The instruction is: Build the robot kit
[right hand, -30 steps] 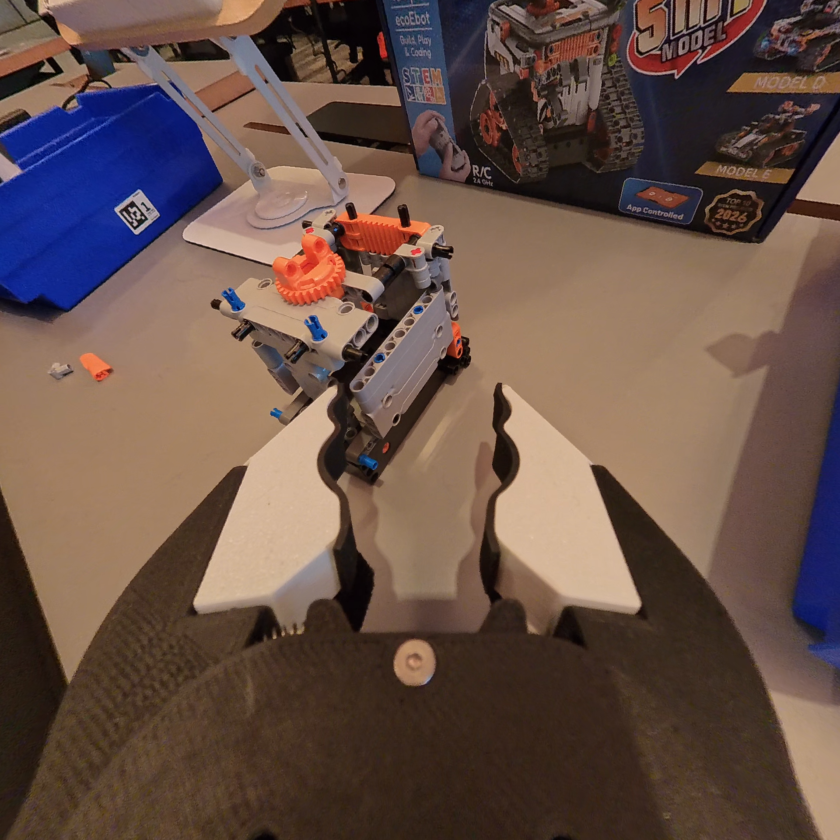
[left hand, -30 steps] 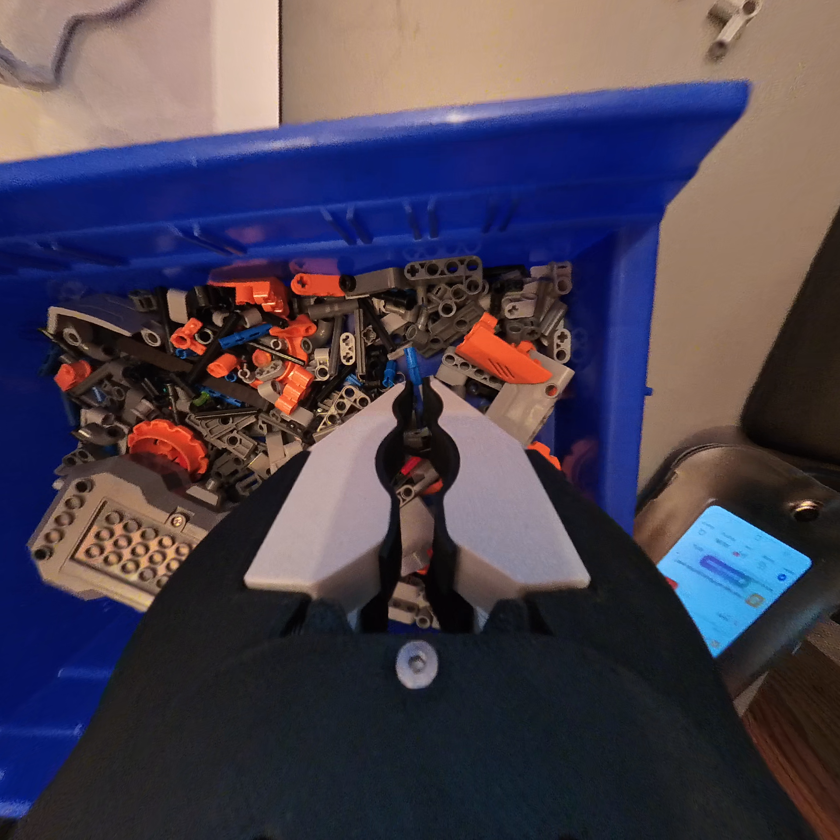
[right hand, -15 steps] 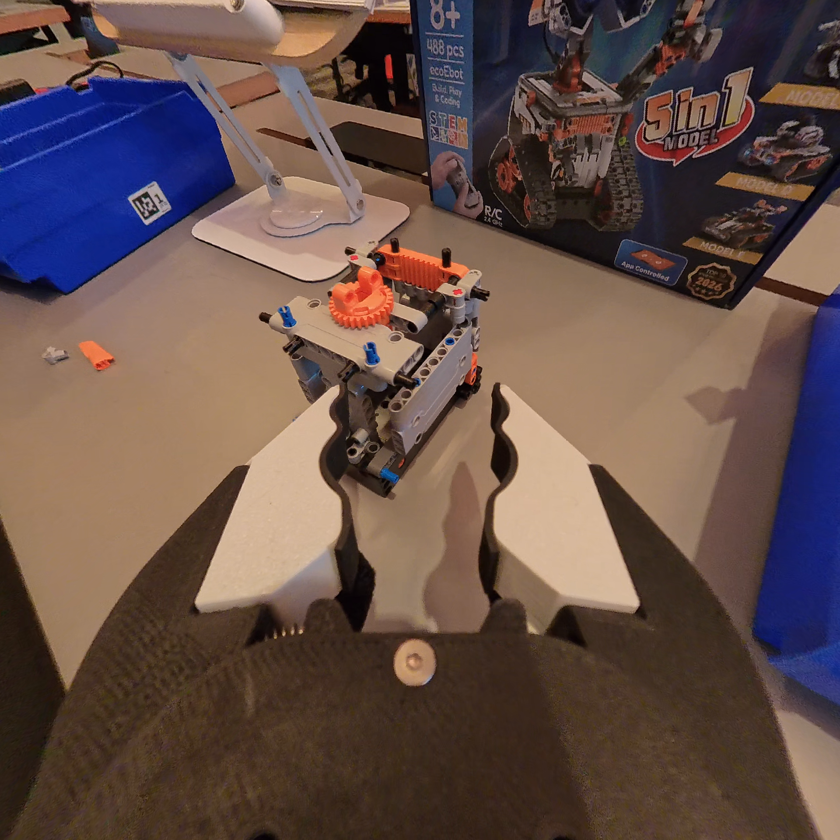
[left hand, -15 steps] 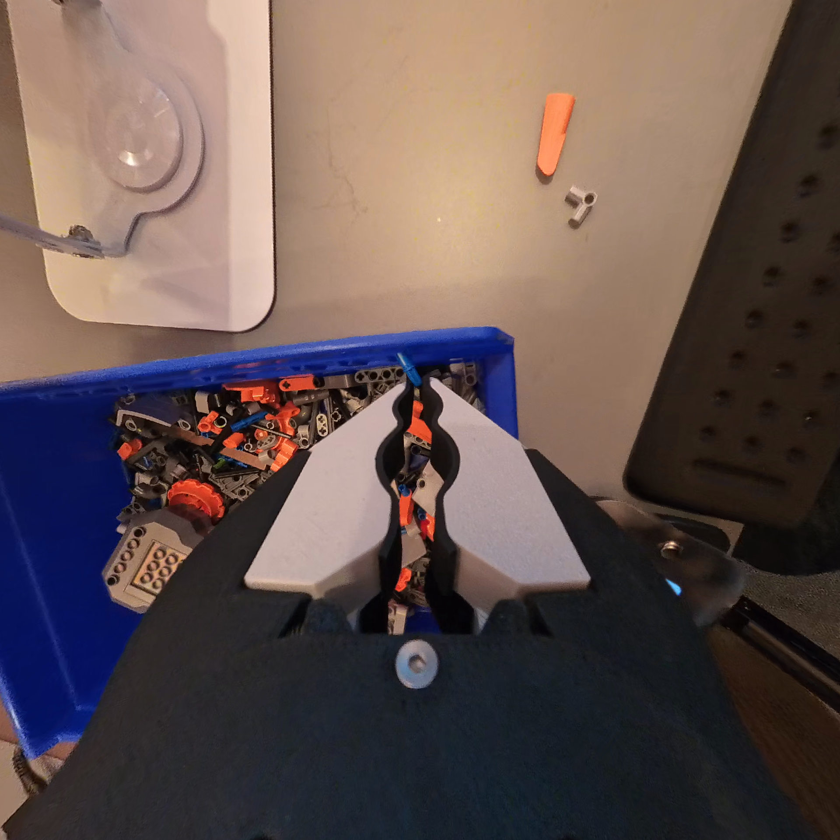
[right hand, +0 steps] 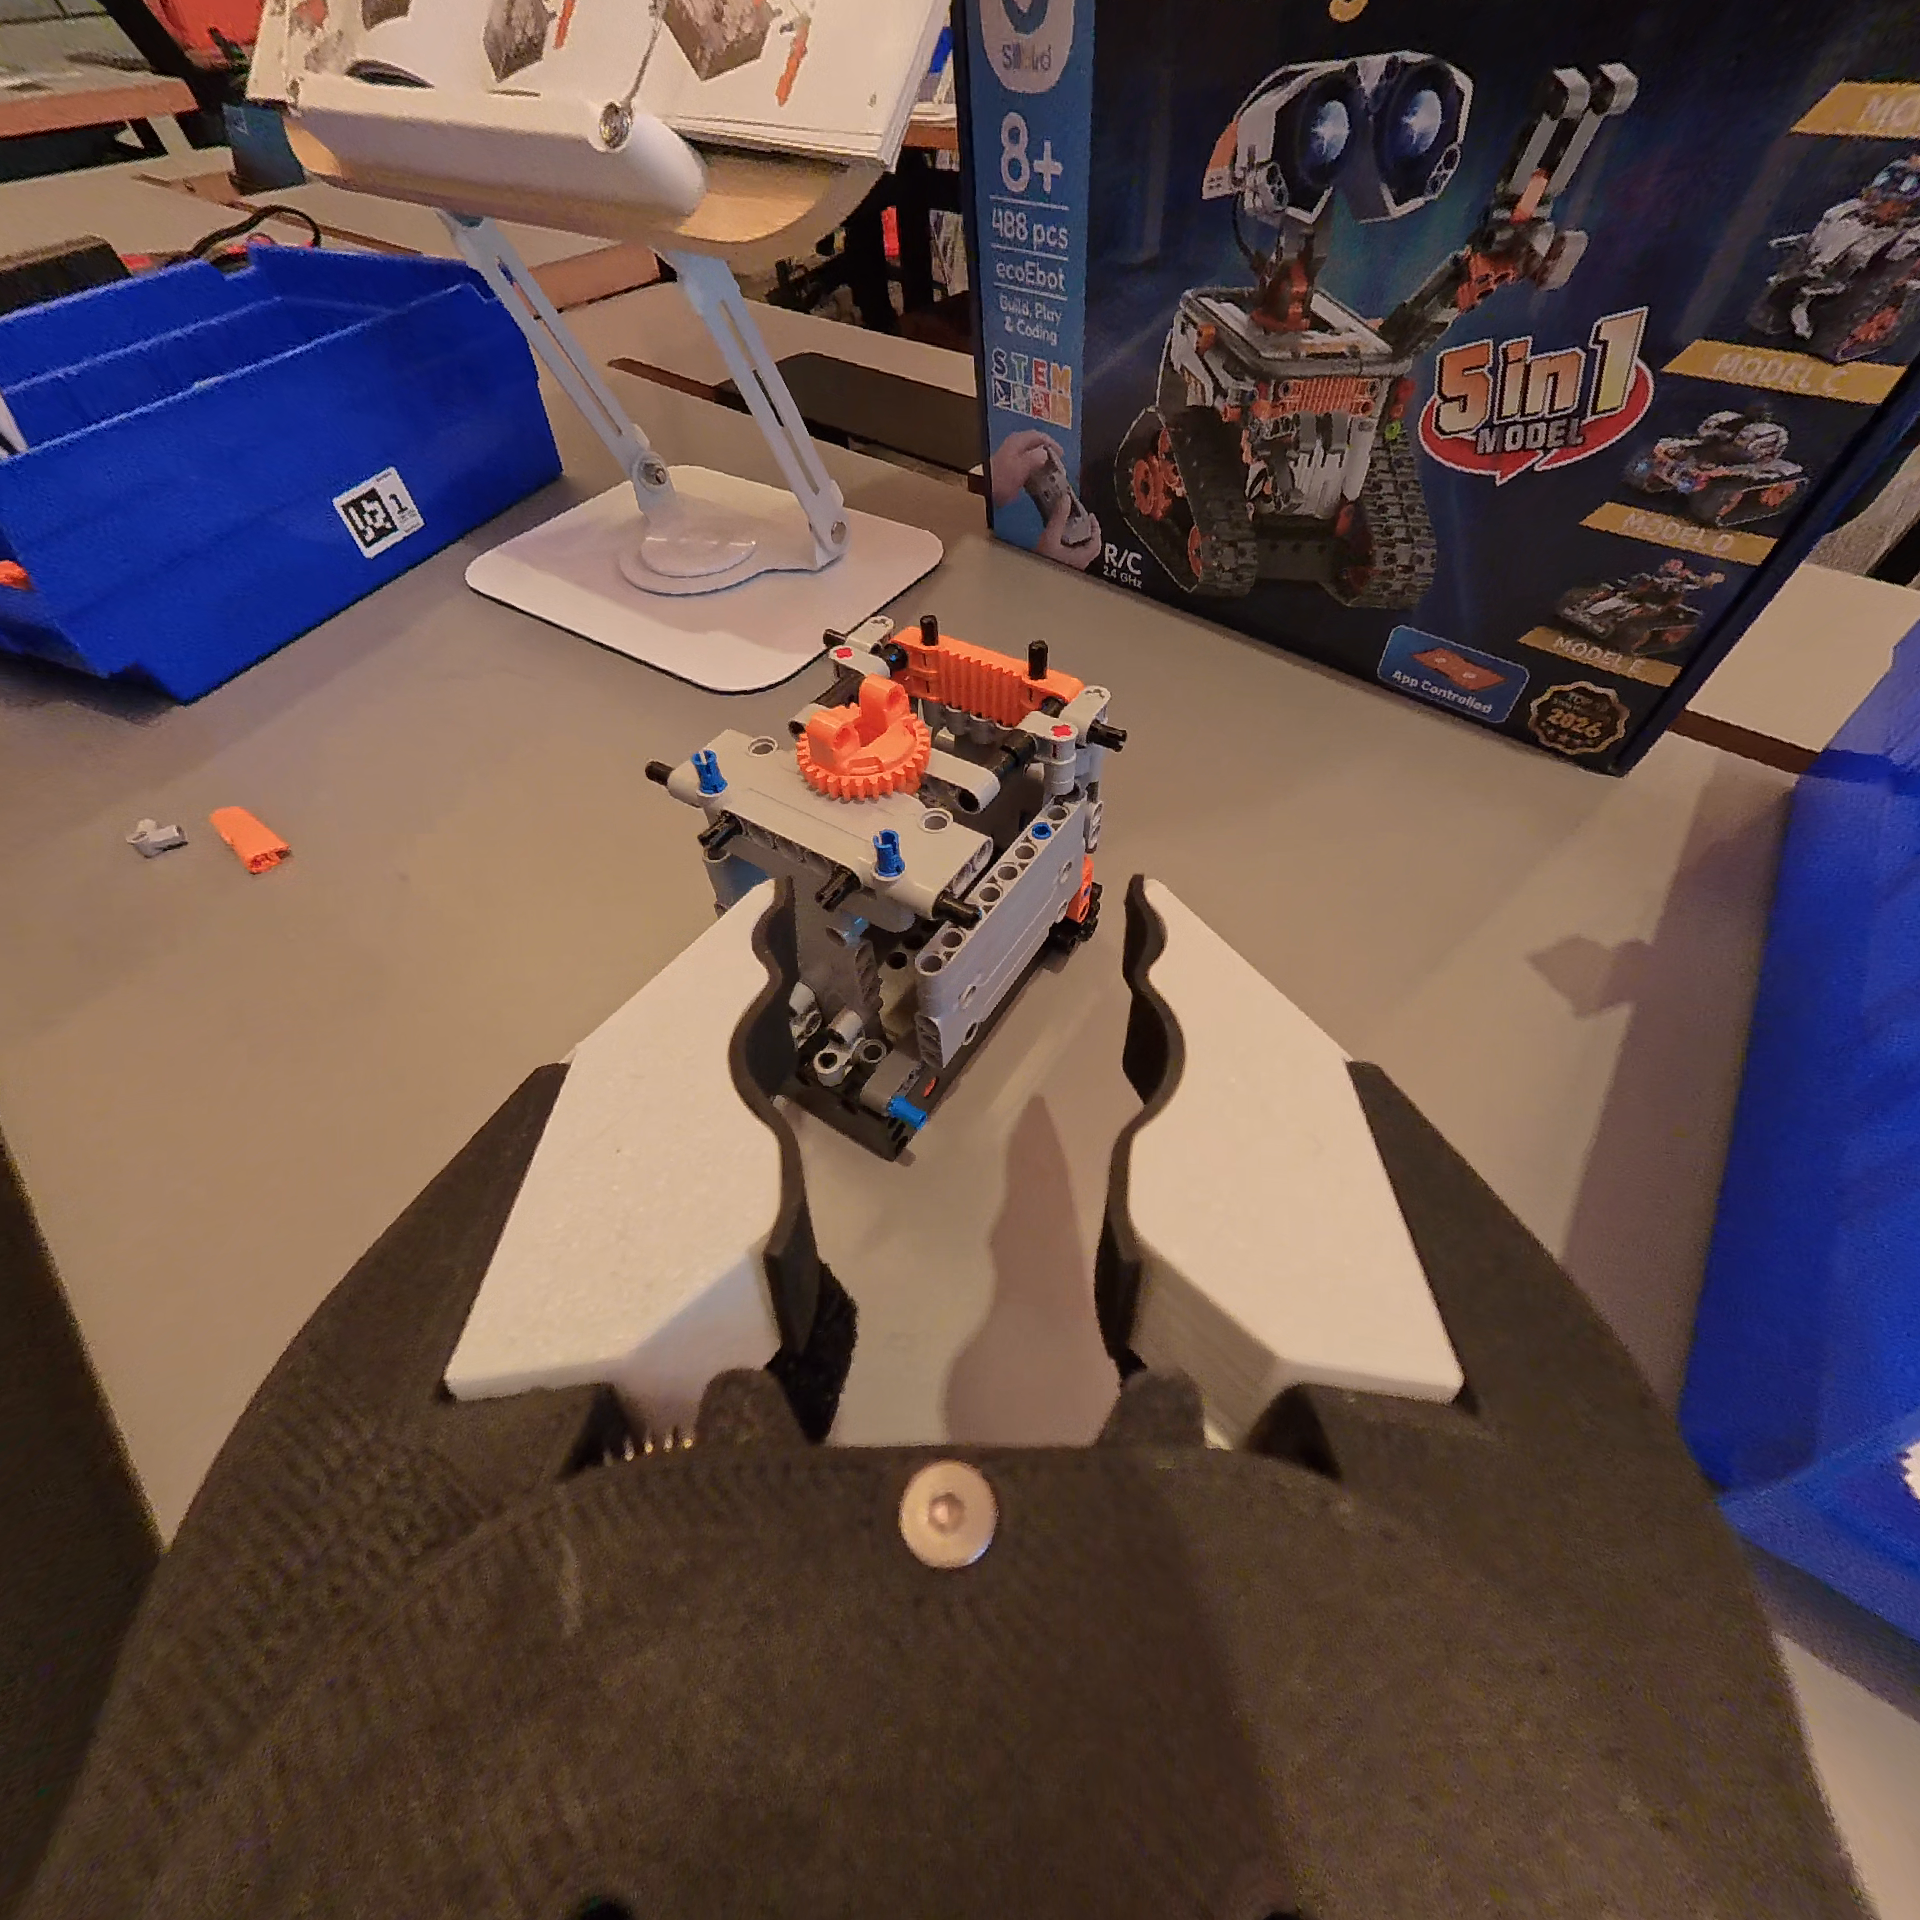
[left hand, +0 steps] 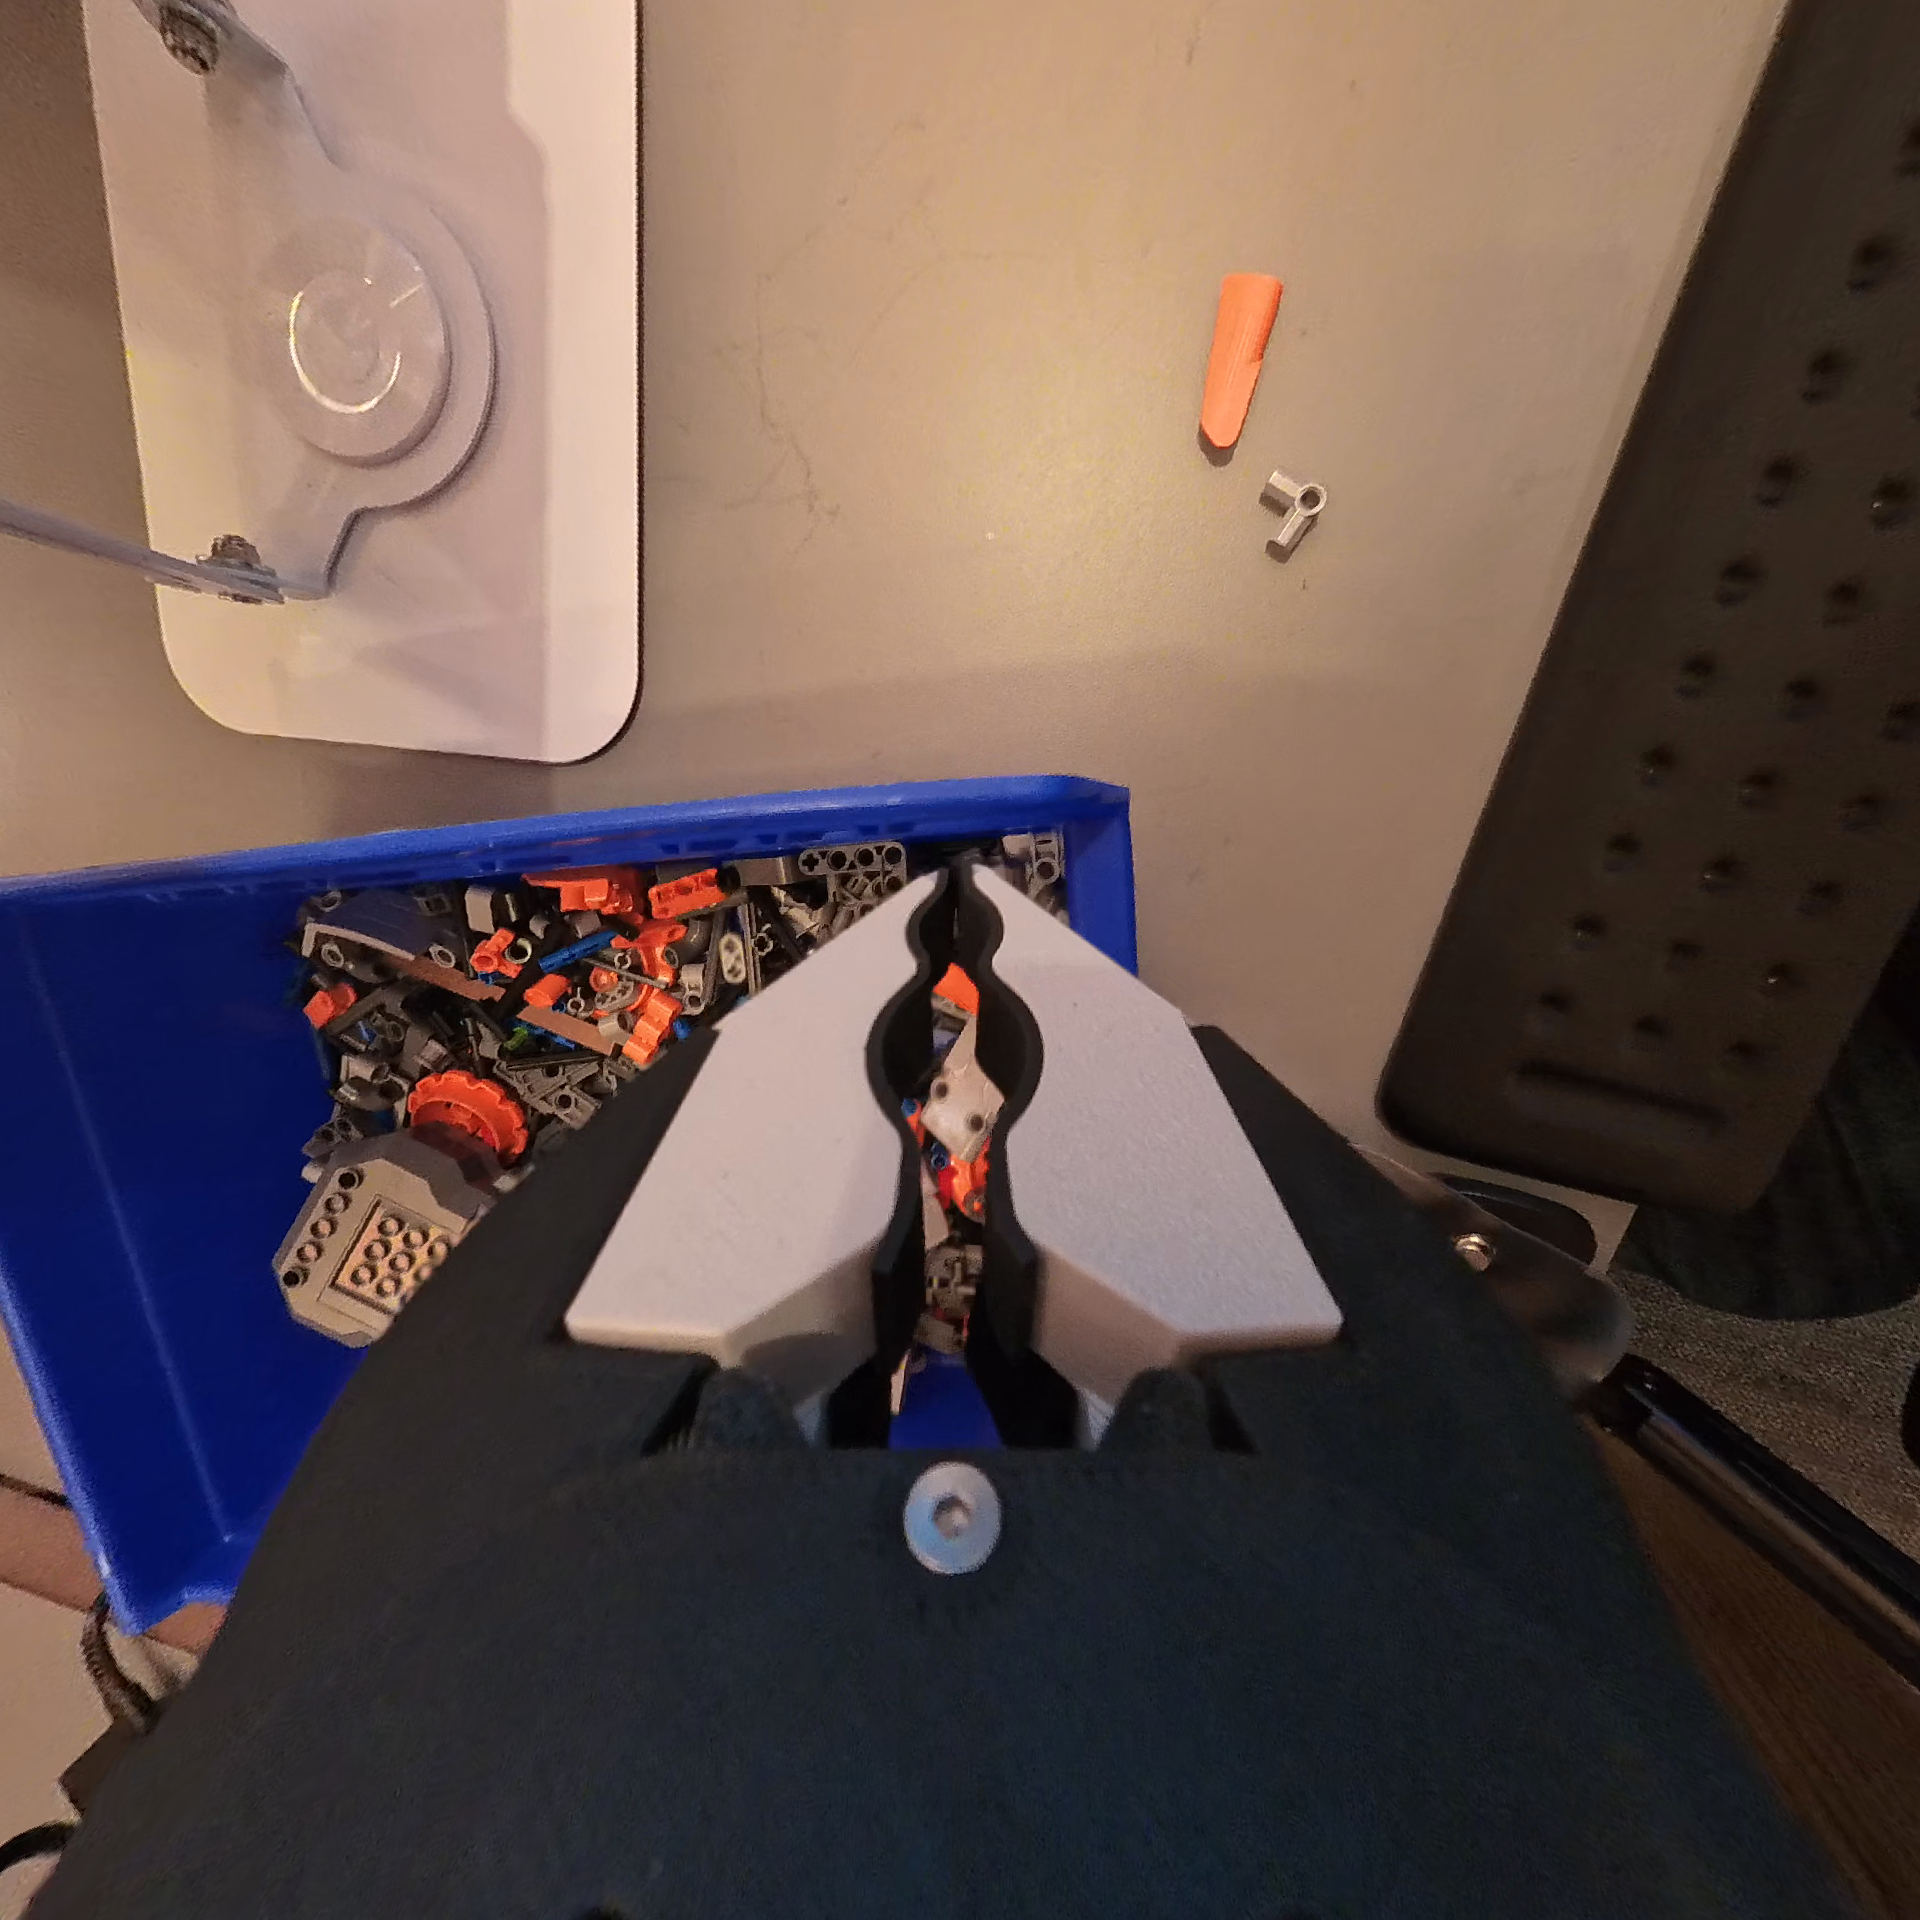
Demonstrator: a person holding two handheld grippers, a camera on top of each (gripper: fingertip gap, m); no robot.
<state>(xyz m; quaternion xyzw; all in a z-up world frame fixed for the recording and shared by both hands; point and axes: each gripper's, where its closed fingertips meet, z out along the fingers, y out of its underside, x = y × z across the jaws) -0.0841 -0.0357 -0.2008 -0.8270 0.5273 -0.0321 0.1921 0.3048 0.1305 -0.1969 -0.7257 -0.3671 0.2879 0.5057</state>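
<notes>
My left gripper [left hand: 956, 883] is shut and hangs above the right end of a blue bin [left hand: 623, 821] full of grey, black and orange building pieces [left hand: 499, 1018]. Nothing shows between its tips. My right gripper [right hand: 951, 904] is open and empty, low over the grey table. A part-built grey and black model [right hand: 914, 810] with an orange gear on top stands on the table at its fingertips. The model's near base sits between the two fingers, close to the left finger [right hand: 665, 1122]. I cannot tell if it touches.
A loose orange piece [left hand: 1238, 358] and a small grey connector [left hand: 1291, 509] lie on the table beyond the bin. A white stand base [left hand: 416, 364] is at the far left, a black perforated panel [left hand: 1714, 675] at the right. The kit's box [right hand: 1403, 343] stands behind the model, another blue bin [right hand: 1829, 1143] to its right. My hands' fingertips stand some 45 cm from each other. The small grey connector [left hand: 1291, 509] is closer to my left gripper, around 15 cm from its tips; the right tips are 35 cm off. It turns up in the right wrist view [right hand: 148, 830] as well.
My left gripper rose out of the bin and higher above it. The small blue pin that stuck out of its tips no longer shows. My right gripper moved closer to the model.
</notes>
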